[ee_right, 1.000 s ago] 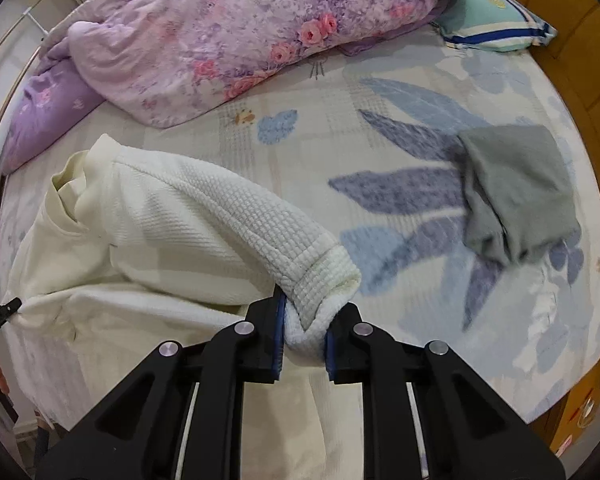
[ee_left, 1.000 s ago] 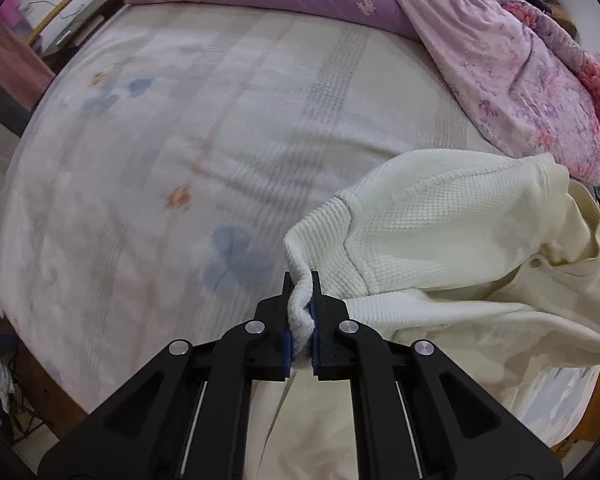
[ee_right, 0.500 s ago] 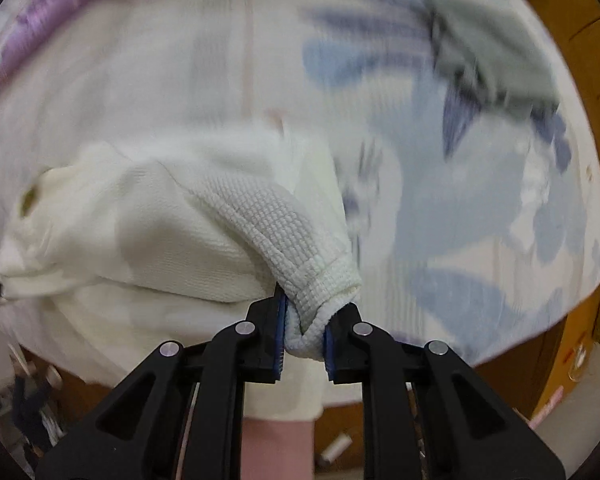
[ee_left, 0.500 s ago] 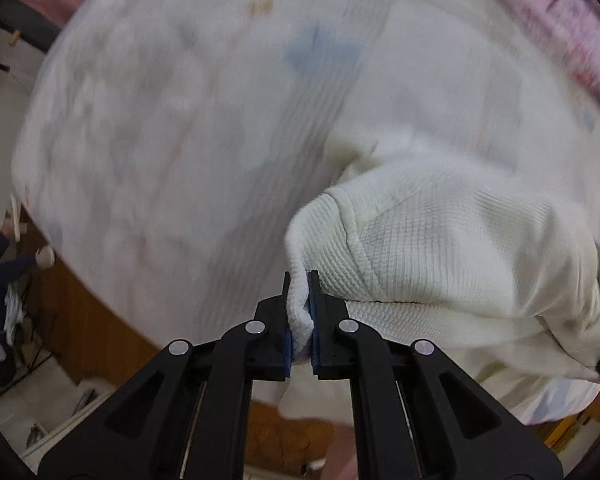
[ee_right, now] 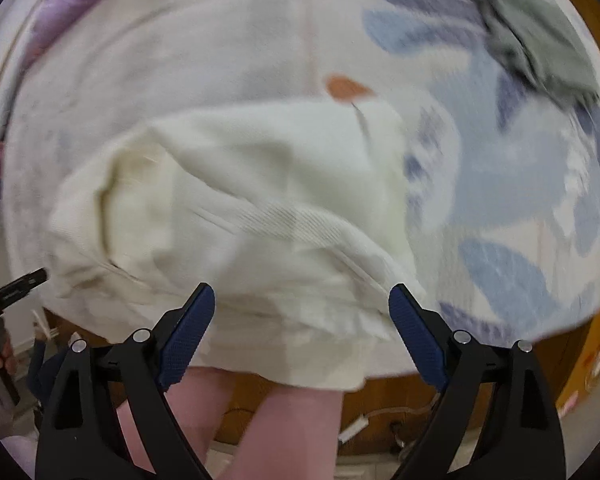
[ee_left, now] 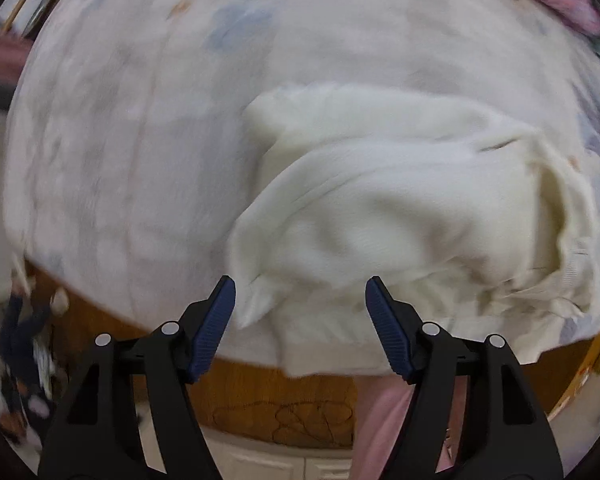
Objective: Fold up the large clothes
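— Where the bed's near edge curves away, what lies on it?

— A cream-white waffle-knit garment (ee_left: 380, 200), bunched in soft overlapping folds on the pale bedsheet printed with blue leaves (ee_left: 140, 140). Its lower hem hangs over the edge, in front of the wooden bed frame (ee_left: 260, 400). The knit texture is smeared by motion blur, so only the broad folds read clearly.

— And the left gripper?

— The left gripper (ee_left: 300, 308) points down at the garment, its jaws opening wide. A loose corner of the cloth sits between the blue ribbed pads (ee_left: 212, 320) — neither pad presses on it, so nothing is gripped.

— The right side?

— Much the same. The right gripper (ee_right: 301, 312) hangs over the garment (ee_right: 260, 200) with its jaws opening, spread about as far as they go. The ribbed hem band lies between the fingers; the cloth's edge runs just beside the right pad (ee_right: 416, 332), and I cannot tell whether it touches. No hold is shown. Further right, a crumpled grey-green cloth (ee_right: 540, 52) rests on the sheet near the far corner, well apart from the cream piece.

— Any labels or writing?

— None that can be read; the blur is too heavy.
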`<state>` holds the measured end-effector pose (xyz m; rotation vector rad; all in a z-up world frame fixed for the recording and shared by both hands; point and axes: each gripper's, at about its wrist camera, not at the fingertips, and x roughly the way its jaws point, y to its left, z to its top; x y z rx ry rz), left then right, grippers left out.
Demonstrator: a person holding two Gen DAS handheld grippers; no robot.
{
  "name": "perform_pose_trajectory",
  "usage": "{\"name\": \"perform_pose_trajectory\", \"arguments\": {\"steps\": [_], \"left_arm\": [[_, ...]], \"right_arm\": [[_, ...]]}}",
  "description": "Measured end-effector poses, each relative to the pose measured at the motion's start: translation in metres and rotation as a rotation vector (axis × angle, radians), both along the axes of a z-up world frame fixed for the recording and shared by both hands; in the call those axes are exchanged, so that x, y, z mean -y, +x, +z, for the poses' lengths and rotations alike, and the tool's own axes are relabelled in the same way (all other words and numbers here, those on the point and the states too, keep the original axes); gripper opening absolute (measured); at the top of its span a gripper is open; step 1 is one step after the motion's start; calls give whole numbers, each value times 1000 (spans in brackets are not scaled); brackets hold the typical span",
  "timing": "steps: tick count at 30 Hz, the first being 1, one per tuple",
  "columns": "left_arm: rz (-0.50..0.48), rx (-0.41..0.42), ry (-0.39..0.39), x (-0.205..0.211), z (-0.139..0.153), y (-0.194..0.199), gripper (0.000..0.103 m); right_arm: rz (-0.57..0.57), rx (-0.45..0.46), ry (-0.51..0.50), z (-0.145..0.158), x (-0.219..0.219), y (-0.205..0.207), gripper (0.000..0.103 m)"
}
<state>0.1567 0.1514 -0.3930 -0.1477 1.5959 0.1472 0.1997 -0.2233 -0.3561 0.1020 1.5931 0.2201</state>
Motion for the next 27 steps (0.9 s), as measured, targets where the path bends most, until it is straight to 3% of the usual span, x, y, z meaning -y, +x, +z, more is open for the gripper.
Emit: {"name": "perform_pose_trajectory", "arguments": {"steps": [2, 4, 6, 9, 10, 11, 12, 13, 16, 19, 22, 25, 26, 27], "left_arm": [[-40, 41, -59, 14, 1, 19, 84], [-96, 66, -88, 28, -8, 42, 92], [-144, 67, -94, 40, -25, 58, 92], [-221, -9, -125, 51, -61, 75, 89], [-235, -12, -130, 50, -66, 76, 64], [-248, -30, -157, 49, -70, 76, 34], [-243, -40, -168, 47, -70, 75, 27], [-235, -30, -194, 44, -62, 70, 17], [-253, -12, -238, 38, -46, 44, 13], [-243, -24, -234, 35, -36, 9, 11], [-228, -29, -227, 34, -31, -30, 11], [-170, -63, -245, 35, -42, -67, 11], [-159, -80, -234, 39, -53, -82, 12], [-151, -95, -216, 41, -61, -94, 13]], "right_arm": [[62, -10, 54, -11, -17, 21, 85], [107, -51, 43, -29, -33, 37, 85], [157, -102, 27, -55, -52, 48, 85], [223, -200, 34, -93, -76, 52, 81], [226, -226, 46, -99, -79, 50, 56], [220, -262, 69, -104, -83, 45, 40], [218, -267, 87, -101, -85, 38, 25], [222, -252, 95, -96, -85, 31, 22], [208, -221, 109, -77, -84, -1, 21], [189, -196, 128, -54, -84, -37, 20], [244, -175, 69, -42, -88, -79, 20], [251, -203, 30, -57, -83, -106, 25], [244, -254, 4, -73, -81, -120, 26], [240, -312, -15, -85, -81, -130, 37]]}}
